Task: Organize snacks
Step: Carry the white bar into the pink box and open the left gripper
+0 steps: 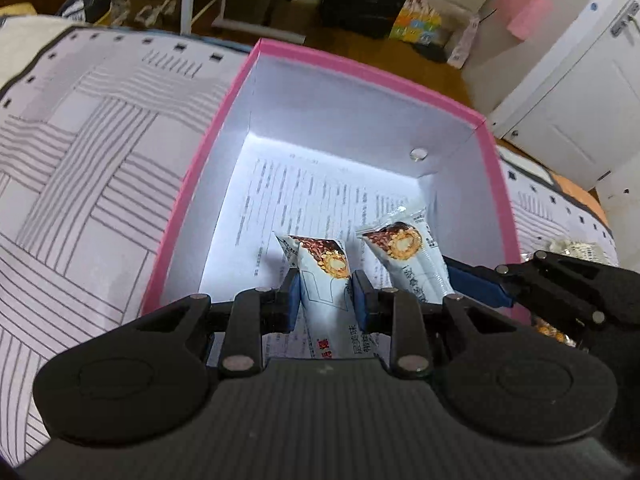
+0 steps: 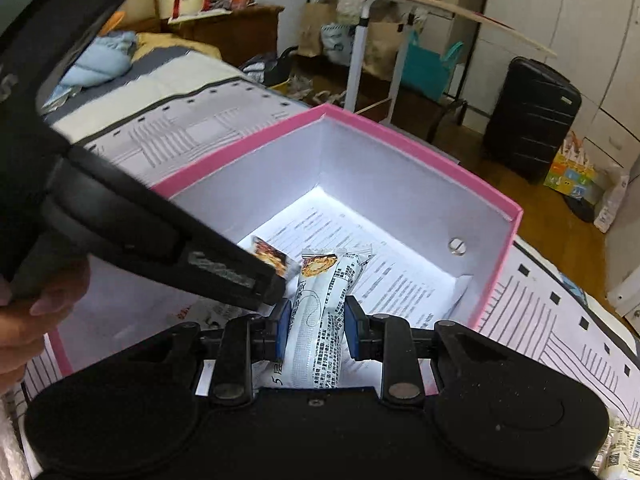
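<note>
A pink box (image 1: 208,136) with a white inside lies open on a bed; a printed sheet (image 1: 312,192) lines its bottom. My left gripper (image 1: 325,294) is shut on a white snack bar packet (image 1: 320,276) and holds it inside the box near the front wall. My right gripper (image 2: 316,320) is shut on a second snack packet (image 2: 320,312), also inside the box (image 2: 400,136). In the left wrist view that second packet (image 1: 408,256) sits just right of the first, with the right gripper's fingers (image 1: 480,284) on it. The left gripper's body (image 2: 140,220) crosses the right wrist view.
The box rests on a striped white and lilac bedspread (image 1: 88,152). More wrapped snacks (image 1: 576,248) lie on the bed right of the box, and some show at the lower right of the right wrist view (image 2: 620,448). A black suitcase (image 2: 532,116) and a white stand (image 2: 360,40) are on the floor beyond.
</note>
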